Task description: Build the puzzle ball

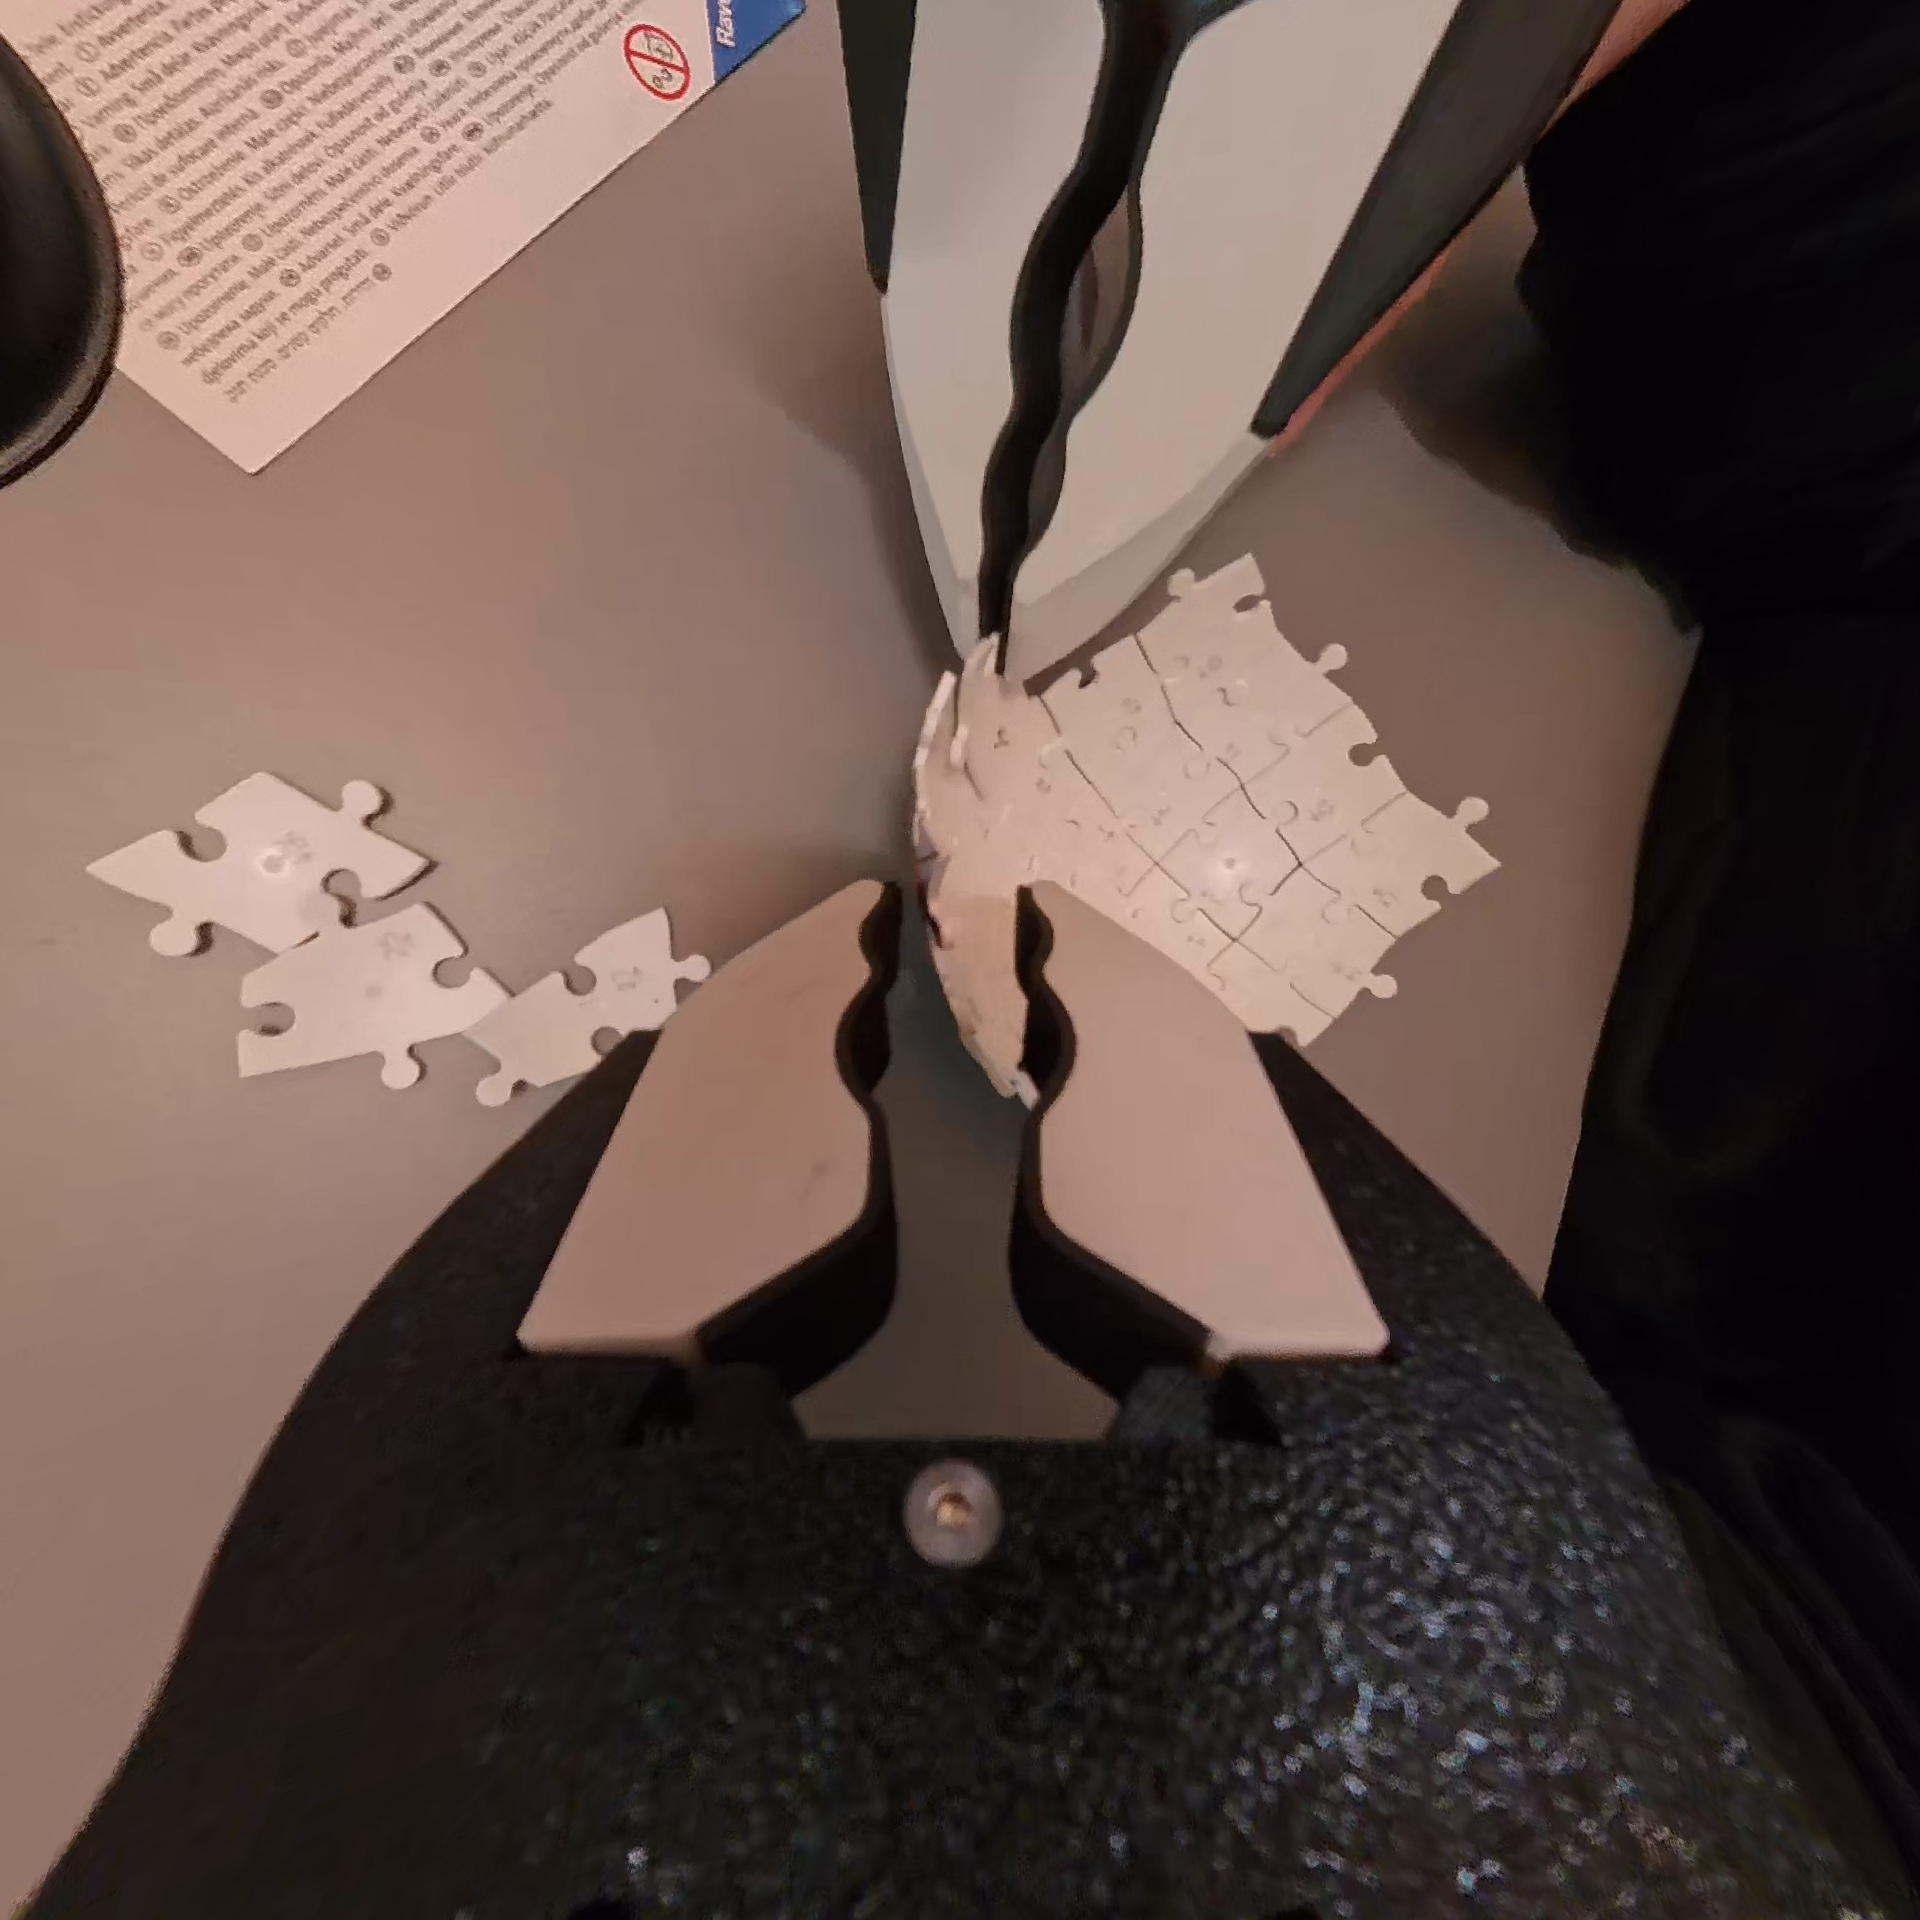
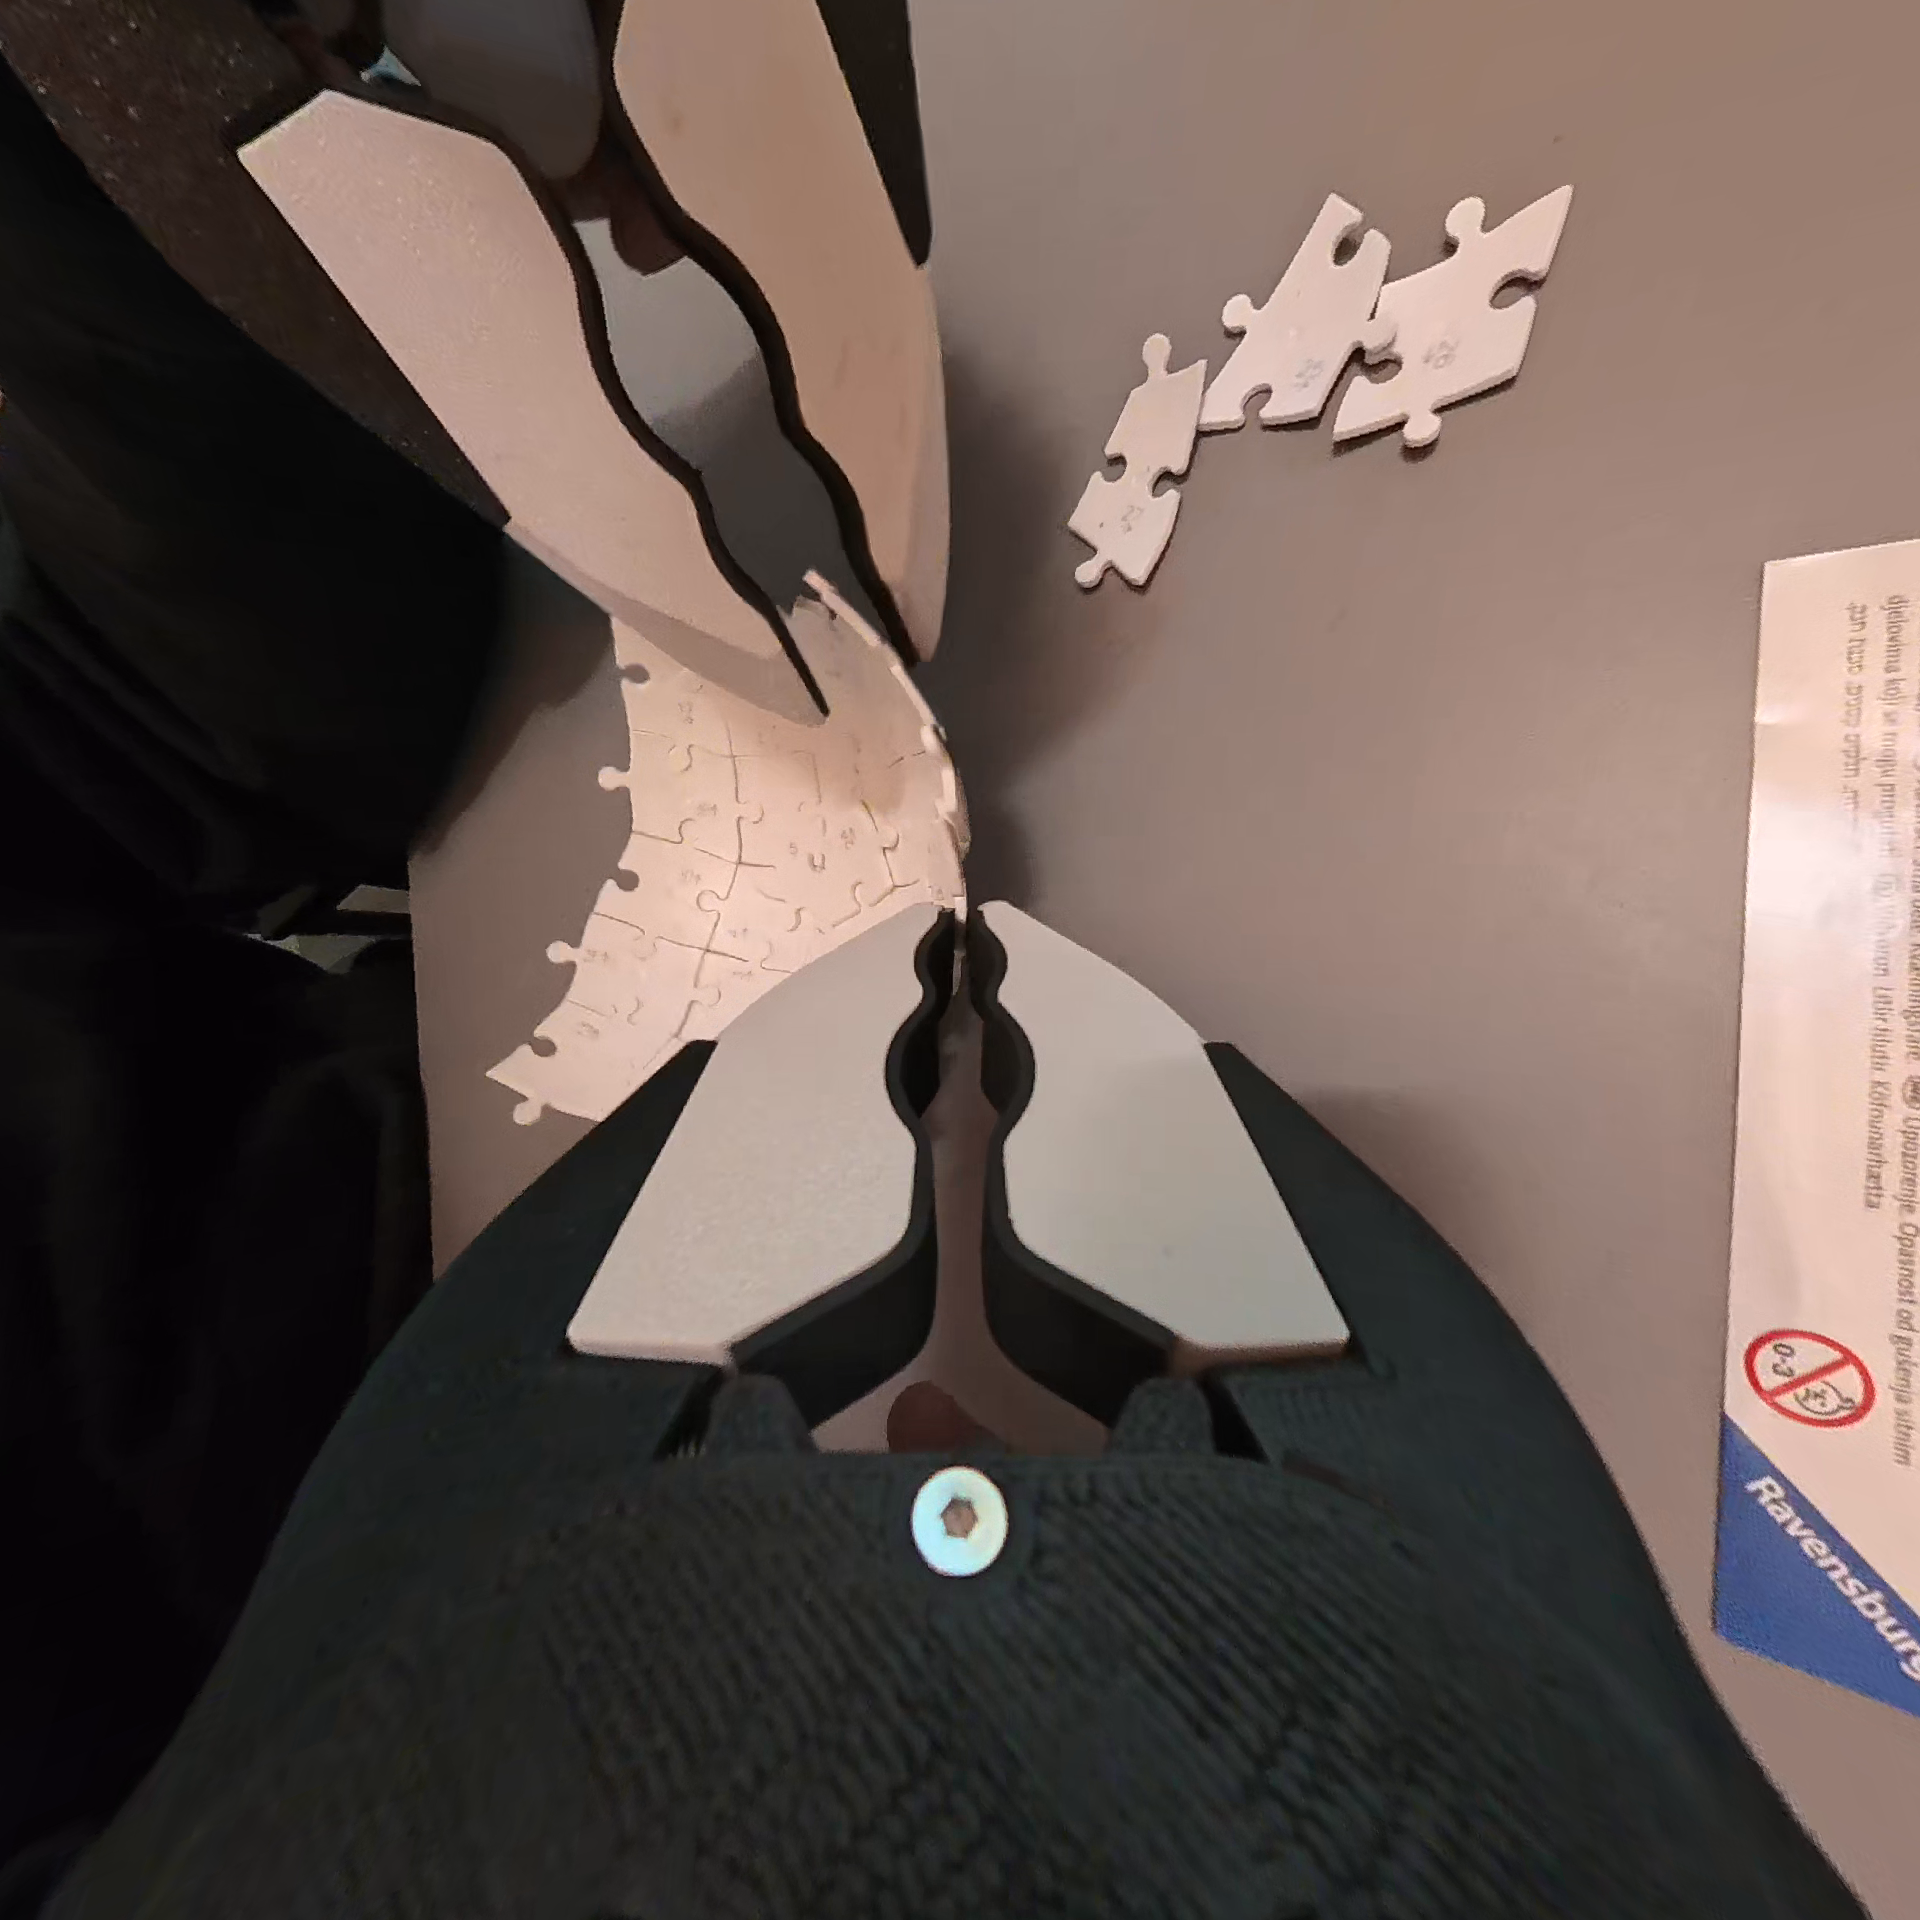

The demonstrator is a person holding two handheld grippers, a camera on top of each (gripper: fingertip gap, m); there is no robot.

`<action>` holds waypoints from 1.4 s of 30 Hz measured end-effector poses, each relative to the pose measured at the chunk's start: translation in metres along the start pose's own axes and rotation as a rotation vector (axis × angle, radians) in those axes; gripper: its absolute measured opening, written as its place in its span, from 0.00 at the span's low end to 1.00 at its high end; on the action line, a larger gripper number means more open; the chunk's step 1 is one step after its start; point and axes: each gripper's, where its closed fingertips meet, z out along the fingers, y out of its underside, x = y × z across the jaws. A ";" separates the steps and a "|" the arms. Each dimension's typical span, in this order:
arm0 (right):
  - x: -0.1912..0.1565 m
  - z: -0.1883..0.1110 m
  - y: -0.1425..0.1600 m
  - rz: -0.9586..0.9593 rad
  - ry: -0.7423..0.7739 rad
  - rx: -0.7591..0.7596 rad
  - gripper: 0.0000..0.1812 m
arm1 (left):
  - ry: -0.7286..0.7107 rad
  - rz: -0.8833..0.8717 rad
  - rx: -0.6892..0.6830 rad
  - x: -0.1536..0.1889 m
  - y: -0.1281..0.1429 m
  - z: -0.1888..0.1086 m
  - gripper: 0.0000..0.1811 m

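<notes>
A curved white section of joined puzzle pieces (image 1: pixel 1226 831) is held up off the grey table (image 1: pixel 623 623), with its blank inner side facing the cameras. My left gripper (image 1: pixel 956 899) is shut on one end of its edge. My right gripper (image 2: pixel 968 914) is shut on the same edge at the other end. In the left wrist view the right gripper (image 1: pixel 992 634) comes in from the top. In the right wrist view the section (image 2: pixel 748 831) bends to the left and the left gripper (image 2: pixel 868 675) pinches its top. Three loose pieces (image 1: pixel 353 987) lie face down on the table.
A white printed leaflet with a blue corner (image 2: pixel 1839 1039) lies on the table, and also shows in the left wrist view (image 1: pixel 364 177). The loose pieces (image 2: pixel 1299 343) lie between it and the grippers. A person's dark clothing (image 1: pixel 1766 727) fills the table's near side. A dark rounded object (image 1: pixel 42 260) sits at the corner. Left tips to right tips: about 4 centimetres.
</notes>
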 end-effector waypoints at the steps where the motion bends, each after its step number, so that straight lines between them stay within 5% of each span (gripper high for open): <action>1: 0.001 0.001 0.000 -0.001 0.003 0.001 0.01 | 0.003 -0.001 0.006 0.000 -0.001 0.001 0.12; 23: 0.000 0.000 0.007 0.011 -0.033 0.103 0.01 | 0.076 -0.017 0.049 -0.004 -0.010 0.014 0.02; 42: 0.000 0.006 0.007 -0.057 0.075 0.024 0.01 | 0.062 -0.008 0.009 -0.001 -0.006 0.013 0.02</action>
